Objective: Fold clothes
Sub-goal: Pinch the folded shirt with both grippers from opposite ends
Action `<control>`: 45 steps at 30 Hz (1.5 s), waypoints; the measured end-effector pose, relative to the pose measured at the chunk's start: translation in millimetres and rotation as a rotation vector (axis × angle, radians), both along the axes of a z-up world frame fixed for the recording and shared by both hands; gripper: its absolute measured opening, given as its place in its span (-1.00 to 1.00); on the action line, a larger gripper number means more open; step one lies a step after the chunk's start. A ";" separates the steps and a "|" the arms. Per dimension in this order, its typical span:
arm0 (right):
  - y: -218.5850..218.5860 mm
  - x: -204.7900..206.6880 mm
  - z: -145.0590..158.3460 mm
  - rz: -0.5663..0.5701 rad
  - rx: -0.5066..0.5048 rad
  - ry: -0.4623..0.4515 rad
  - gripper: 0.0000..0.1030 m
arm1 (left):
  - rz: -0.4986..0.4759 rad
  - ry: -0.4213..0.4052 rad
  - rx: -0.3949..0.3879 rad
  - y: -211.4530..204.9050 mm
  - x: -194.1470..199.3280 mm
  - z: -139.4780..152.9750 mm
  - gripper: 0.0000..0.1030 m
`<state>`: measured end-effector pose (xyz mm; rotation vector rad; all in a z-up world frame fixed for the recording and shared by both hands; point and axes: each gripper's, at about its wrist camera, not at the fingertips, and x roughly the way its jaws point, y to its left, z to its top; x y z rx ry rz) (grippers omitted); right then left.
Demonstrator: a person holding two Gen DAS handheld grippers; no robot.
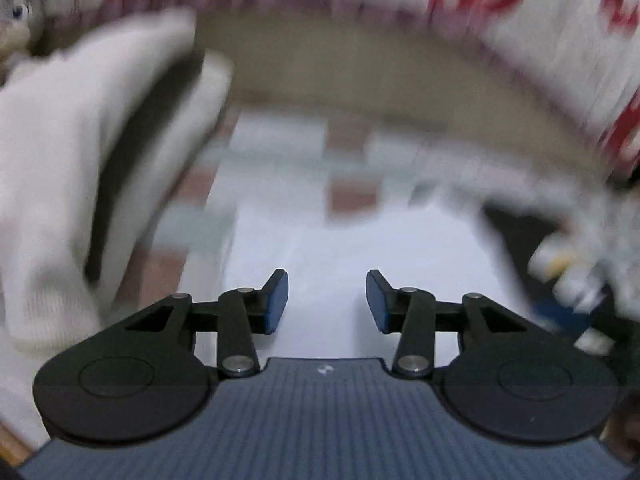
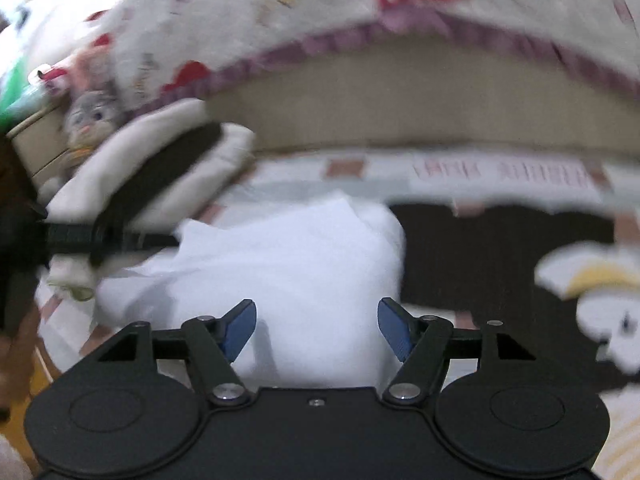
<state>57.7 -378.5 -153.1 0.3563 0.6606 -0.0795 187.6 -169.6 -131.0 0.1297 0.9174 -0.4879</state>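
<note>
- While both views are pretty smeared, the soft white crumpled cloth garment (image 2: 280,256) lies on the patterned floor mat (image 2: 400,176), right ahead of both tools.
- Left gripper (image 1: 327,300) and right gripper (image 2: 316,330): blue pads spread apart, holding nothing.
- Looks like the reach-in step; next up is probably pinching an edge.
- Cream knit item with a dark band (image 1: 100,160) sits off left, by the bed's frilly cover (image 2: 280,40).

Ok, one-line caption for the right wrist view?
Motion-blurred right gripper, jaws open and empty, above a white garment lying on a patterned mat beside the bed.
</note>
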 end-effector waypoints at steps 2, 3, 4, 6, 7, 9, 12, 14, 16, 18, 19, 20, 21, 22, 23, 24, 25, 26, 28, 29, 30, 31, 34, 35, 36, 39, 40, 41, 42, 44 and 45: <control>-12.1 -2.0 -15.1 0.000 0.106 0.051 0.40 | 0.032 0.039 -0.026 6.4 4.7 -5.3 -0.14; -18.5 -5.3 -20.7 0.001 0.169 0.062 0.40 | 0.059 0.057 -0.050 11.6 7.9 -3.4 -0.15; -24.8 -8.5 -26.3 0.001 0.229 0.074 0.42 | 0.093 0.072 -0.074 17.6 10.1 0.3 -0.15; -35.1 -9.5 -34.9 -0.017 0.321 0.082 0.48 | 0.118 0.109 -0.152 32.4 12.7 6.2 -0.03; -40.5 -9.4 -40.2 -0.031 0.381 0.079 0.48 | 0.115 0.137 -0.197 39.0 15.0 5.9 0.04; -51.2 -9.2 -50.7 -0.059 0.501 0.075 0.50 | 0.111 0.197 -0.253 47.5 21.2 -1.6 0.09; -63.3 -7.7 -68.2 -0.100 0.670 0.079 0.60 | 0.145 0.223 -0.256 52.6 28.5 -11.0 0.16; -59.1 -7.7 -76.1 -0.112 0.721 0.062 0.65 | 0.158 0.176 -0.127 47.8 32.2 -16.5 0.39; -53.8 -4.7 -80.1 -0.109 0.744 0.044 0.65 | 0.142 0.159 -0.088 44.9 37.9 -23.7 0.51; -47.1 2.8 -77.8 -0.104 0.709 0.026 0.55 | 0.151 0.226 -0.191 53.9 47.7 -30.9 0.49; -44.1 3.9 -69.7 -0.101 0.659 0.006 0.42 | 0.150 0.267 -0.257 58.7 52.0 -36.5 0.46; -41.0 4.9 -61.5 -0.098 0.609 -0.015 0.31 | 0.149 0.293 -0.293 61.5 53.6 -40.6 0.45; -38.1 6.0 -53.2 -0.094 0.560 -0.036 0.27 | 0.149 0.313 -0.319 63.7 54.4 -44.1 0.44; -38.0 6.7 -43.4 -0.080 0.531 -0.071 0.23 | 0.149 0.334 -0.345 65.9 55.2 -47.7 0.42; -38.0 7.7 -33.7 -0.066 0.501 -0.104 0.22 | 0.160 0.365 -0.394 69.5 55.9 -51.1 0.24; -38.6 11.4 -25.8 -0.057 0.455 -0.104 0.22 | 0.175 0.400 -0.451 73.5 56.5 -54.6 0.06; -39.0 16.1 -20.5 -0.055 0.415 -0.096 0.22 | 0.206 0.441 -0.502 77.2 56.8 -59.1 0.03; -41.2 22.1 -17.7 -0.057 0.384 -0.087 0.22 | 0.222 0.447 -0.509 78.2 56.2 -60.2 -0.01; -50.5 32.6 -24.0 -0.087 0.375 -0.057 0.22 | 0.236 0.417 -0.477 76.2 54.2 -57.0 -0.03; -53.2 38.4 -28.4 -0.110 0.385 -0.033 0.23 | 0.241 0.388 -0.447 73.4 52.9 -52.8 0.01; -55.8 44.2 -32.8 -0.133 0.395 -0.009 0.23 | 0.246 0.360 -0.416 70.6 51.7 -48.7 0.04; -58.4 49.7 -37.0 -0.155 0.404 0.015 0.26 | 0.251 0.332 -0.385 67.8 50.5 -44.6 0.05; -49.7 47.2 -31.3 -0.177 0.336 0.047 0.38 | 0.260 0.238 -0.251 58.8 48.4 -33.6 0.40; -44.5 46.0 -28.3 -0.184 0.285 0.064 0.50 | 0.256 0.227 -0.226 56.7 49.8 -34.5 0.51; -39.5 44.8 -25.4 -0.191 0.237 0.082 0.55 | 0.253 0.222 -0.206 55.2 51.0 -35.9 0.58; -44.5 34.2 -29.8 -0.241 0.363 0.114 0.62 | 0.268 0.271 -0.231 56.3 58.4 -49.0 0.64; -46.0 30.6 -36.5 -0.253 0.428 0.102 0.62 | 0.280 0.307 -0.287 59.8 62.5 -56.3 0.65; -47.6 27.0 -43.3 -0.265 0.493 0.089 0.62 | 0.291 0.341 -0.347 63.1 66.6 -63.5 0.79; -49.2 23.3 -50.0 -0.276 0.558 0.077 0.62 | 0.288 0.356 -0.389 65.0 69.7 -67.1 0.75; -52.3 16.1 -63.4 -0.299 0.688 0.051 0.62 | 0.199 0.344 -0.426 59.2 72.9 -70.5 0.20; -53.9 12.4 -70.1 -0.310 0.753 0.038 0.63 | 0.203 0.349 -0.461 59.8 72.8 -74.3 0.13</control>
